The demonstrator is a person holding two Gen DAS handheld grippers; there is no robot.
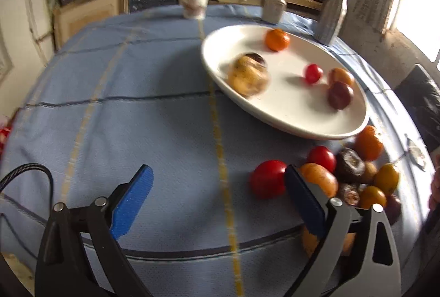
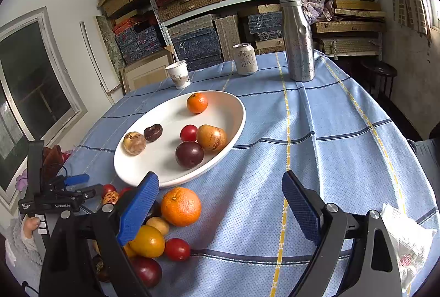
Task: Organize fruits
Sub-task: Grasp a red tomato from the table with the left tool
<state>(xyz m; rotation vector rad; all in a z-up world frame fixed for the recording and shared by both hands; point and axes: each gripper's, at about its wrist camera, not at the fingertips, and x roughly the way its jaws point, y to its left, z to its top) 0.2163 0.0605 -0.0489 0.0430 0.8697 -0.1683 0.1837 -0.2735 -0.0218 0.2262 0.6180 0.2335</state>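
Blue-padded fingers of the right gripper (image 2: 220, 203) stood wide apart over the blue checked tablecloth (image 2: 330, 132) with nothing between them. Off to its left, the left gripper (image 2: 79, 184) hovered just as empty, jaws spread; white lettering on its black body read "GenRobot.AI", and a person's hand (image 2: 30, 225) held its handle. Loose fruit lay in a pile (image 2: 154, 233) beside the near rim of the white plate (image 2: 132, 173): a large orange (image 2: 180, 206), a yellow-orange fruit (image 2: 147, 241), a small red tomato (image 2: 177, 249) and a dark plum (image 2: 147, 271) among them. On the plate sat six pieces: a speckled tan fruit (image 2: 134, 143), a dark brown one (image 2: 153, 132), a cherry tomato (image 2: 189, 133), a purple plum (image 2: 189, 154), a russet pear (image 2: 211, 137) and a small orange (image 2: 197, 103). Beyond the plate stood a paper cup (image 2: 178, 74) with small print too fine to read, then a pale drinks can (image 2: 245, 58) bearing Chinese characters, then a tall steel flask (image 2: 298, 38). A crumpled wrapper (image 2: 404, 239) lay at the table's right edge.
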